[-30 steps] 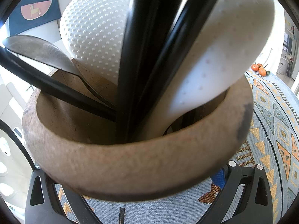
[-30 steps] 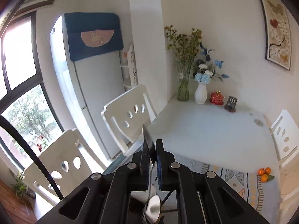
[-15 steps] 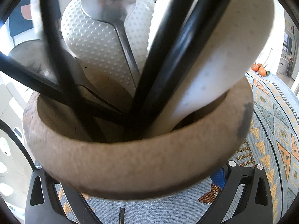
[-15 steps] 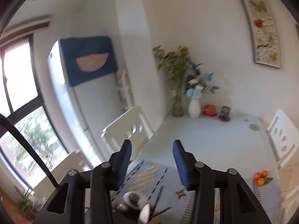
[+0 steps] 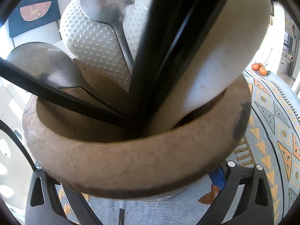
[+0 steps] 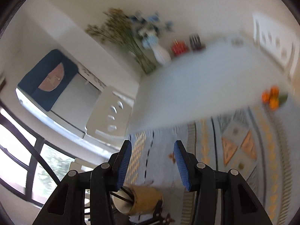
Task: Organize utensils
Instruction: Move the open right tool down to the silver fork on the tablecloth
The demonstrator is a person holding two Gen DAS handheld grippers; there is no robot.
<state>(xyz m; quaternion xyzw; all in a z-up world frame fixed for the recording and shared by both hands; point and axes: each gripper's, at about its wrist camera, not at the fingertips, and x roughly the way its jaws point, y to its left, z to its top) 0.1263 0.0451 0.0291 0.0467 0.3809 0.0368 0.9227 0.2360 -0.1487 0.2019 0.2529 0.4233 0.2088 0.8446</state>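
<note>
A brown utensil holder (image 5: 131, 159) fills the left wrist view, with my left gripper (image 5: 131, 187) shut around its lower wall. Inside stand two metal spoons (image 5: 106, 1) (image 5: 46, 63), two white dimpled spoons (image 5: 90, 43) (image 5: 234, 46) and several black handles (image 5: 168, 37). My right gripper (image 6: 151, 165) is open. Its jaws have just been opening and nothing lies between the blue pads (image 6: 122, 163). It hangs above the patterned mat, beyond the holder (image 6: 146, 198), which shows at the bottom of the blurred right wrist view.
The holder is over a blue-grey patterned placemat (image 5: 271, 131) on a white table (image 6: 206, 86). Oranges (image 6: 272, 97) lie at the mat's far right. A white vase (image 6: 161, 54) with flowers stands at the back wall. A white chair (image 6: 110, 112) is at the left.
My right gripper let go of a metal spoon, which now stands in the holder. That gripper opened, rolled and swung down over the mat. The left gripper and holder stayed put.
</note>
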